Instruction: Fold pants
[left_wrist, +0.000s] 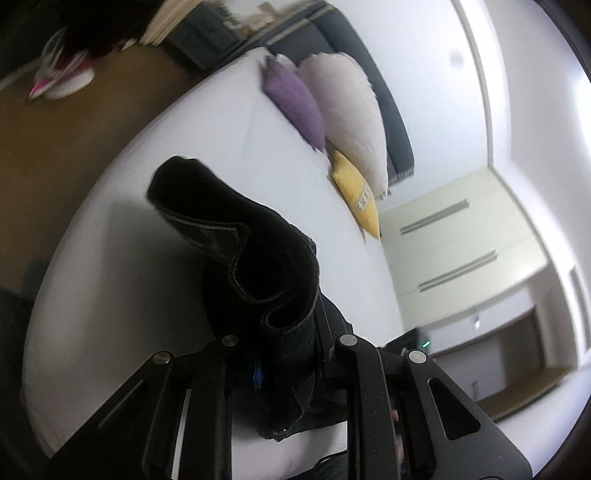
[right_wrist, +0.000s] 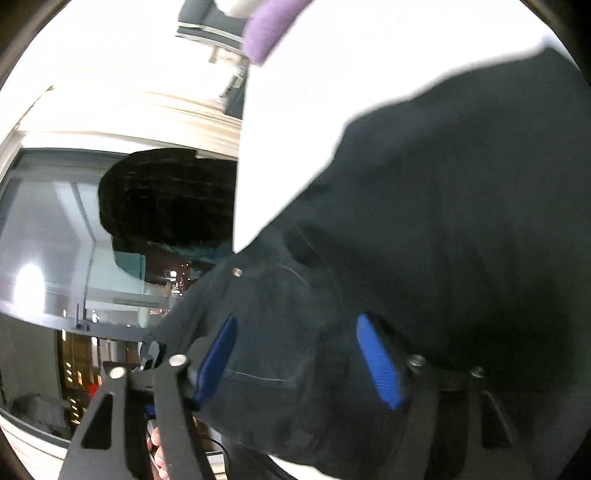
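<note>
The left gripper (left_wrist: 284, 354) is pinching a bunched edge of the black pants (left_wrist: 255, 258) above the white bed (left_wrist: 110, 295), while the right gripper (right_wrist: 299, 362), its blue pads (right_wrist: 380, 365) spread around the waist part, is probably preparing to grip for a fold.

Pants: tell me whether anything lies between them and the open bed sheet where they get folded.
Nothing visible does. The pants hang bunched in the left claw above bare white sheet. The purple pillow, white pillow and yellow pillow sit apart at the headboard end.
</note>
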